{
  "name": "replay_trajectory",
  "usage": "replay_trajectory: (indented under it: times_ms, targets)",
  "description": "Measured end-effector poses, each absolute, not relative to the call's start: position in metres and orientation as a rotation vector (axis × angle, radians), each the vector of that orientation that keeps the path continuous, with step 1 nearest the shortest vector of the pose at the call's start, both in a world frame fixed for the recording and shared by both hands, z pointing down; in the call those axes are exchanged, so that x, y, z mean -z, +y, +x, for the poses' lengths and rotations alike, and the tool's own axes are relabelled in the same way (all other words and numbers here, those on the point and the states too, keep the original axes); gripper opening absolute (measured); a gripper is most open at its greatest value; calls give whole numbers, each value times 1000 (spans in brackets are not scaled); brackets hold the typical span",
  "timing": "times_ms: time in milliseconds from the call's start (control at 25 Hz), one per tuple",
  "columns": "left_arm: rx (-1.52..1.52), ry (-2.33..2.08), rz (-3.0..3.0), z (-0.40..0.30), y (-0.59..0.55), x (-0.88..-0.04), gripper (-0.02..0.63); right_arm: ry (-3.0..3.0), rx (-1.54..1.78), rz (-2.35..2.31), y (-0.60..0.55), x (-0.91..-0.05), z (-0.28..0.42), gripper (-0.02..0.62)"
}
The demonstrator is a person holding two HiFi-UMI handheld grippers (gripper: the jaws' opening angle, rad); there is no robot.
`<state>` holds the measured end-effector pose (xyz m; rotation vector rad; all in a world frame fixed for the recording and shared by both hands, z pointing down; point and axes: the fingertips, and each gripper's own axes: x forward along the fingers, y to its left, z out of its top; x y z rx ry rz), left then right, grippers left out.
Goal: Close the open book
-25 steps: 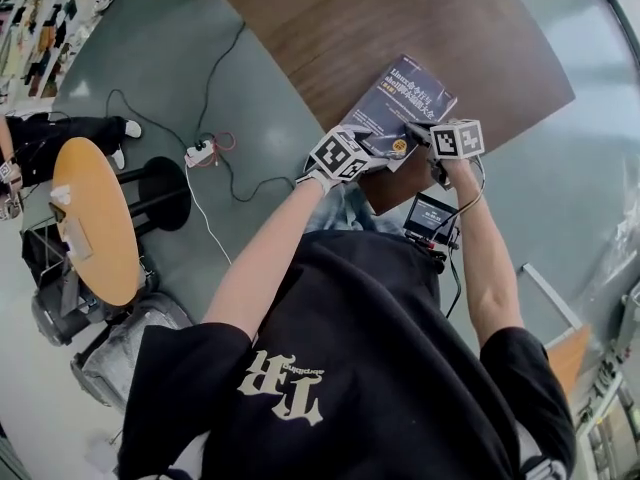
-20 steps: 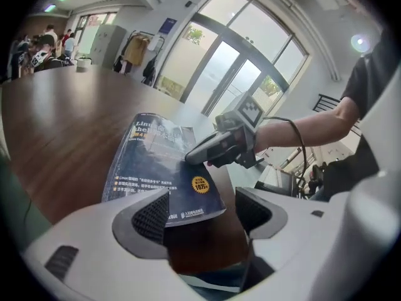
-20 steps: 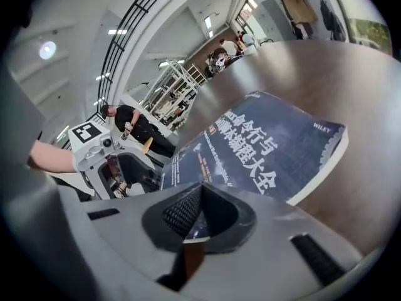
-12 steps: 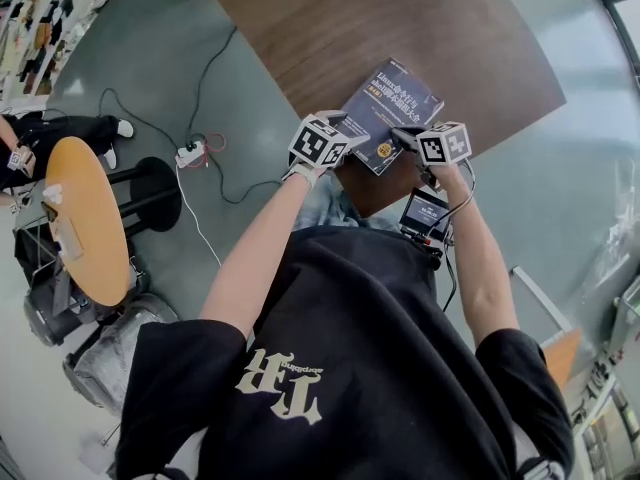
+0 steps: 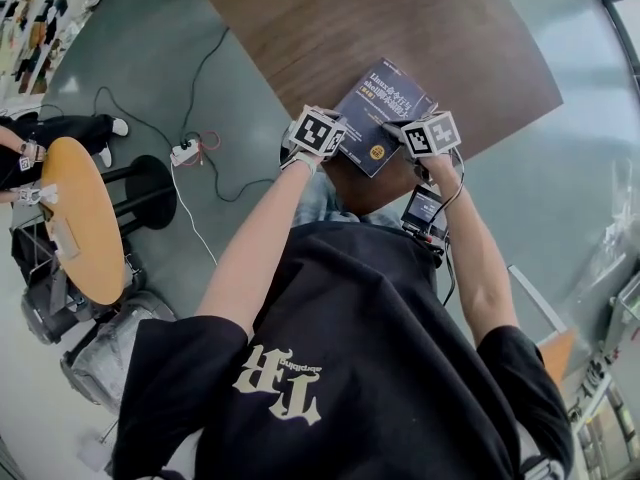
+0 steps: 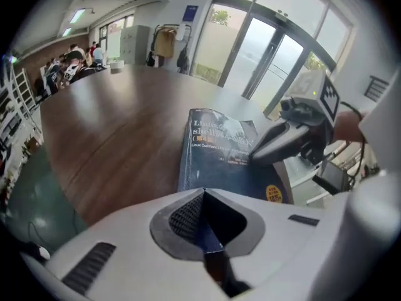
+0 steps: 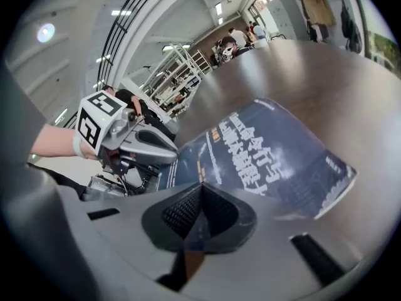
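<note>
Book [image 5: 385, 118] shut at broad table's [image 5: 400, 18] edge, left hand-held gripper [image 6: 203, 192] just closed empty, right hand-held gripper [image 7: 202, 185] pressed together

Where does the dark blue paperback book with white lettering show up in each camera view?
Head view: the dark blue paperback book lies upper centre, near the table's edge.
Left gripper view: the book is just right of centre.
Right gripper view: the book fills the centre right.
Shared landmark: the brown wooden table under it.
</note>
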<state>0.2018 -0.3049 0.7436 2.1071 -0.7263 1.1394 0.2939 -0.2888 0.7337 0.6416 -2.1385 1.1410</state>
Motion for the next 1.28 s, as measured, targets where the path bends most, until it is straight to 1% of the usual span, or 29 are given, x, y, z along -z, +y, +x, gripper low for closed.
replay_trajectory:
  times_ms: [120,400,600,760,960,1160,1280]
  targets:
    - [-1188,-760,2133,213,-307,-743,8,-2163,-1125,642,-312,-727,281,-12]
    - [-1178,-799,2111,210,-300,-742,8,-2151,-1042,571,-332,-730,212,-12]
    - [-1164,-805,2092,209,-301,-742,8,-2099,-1109,572,-337,-733,212,-12]
    - [-1135,-805,2083,207,-300,-743,8,-2083,-1206,637,-342,-735,241,-14]
    - [-1141,-821,2081,199,-298,-747,8,-2059,-1383,817,-347,-736,312,-15]
    - [-1126,-817,2092,189,-296,-746,8,-2035,-1447,1011,-344,-735,368,-15]
    - [-1127,-819,2086,185,-298,-751,8,-2010,-1461,1089,-344,-740,385,-15]
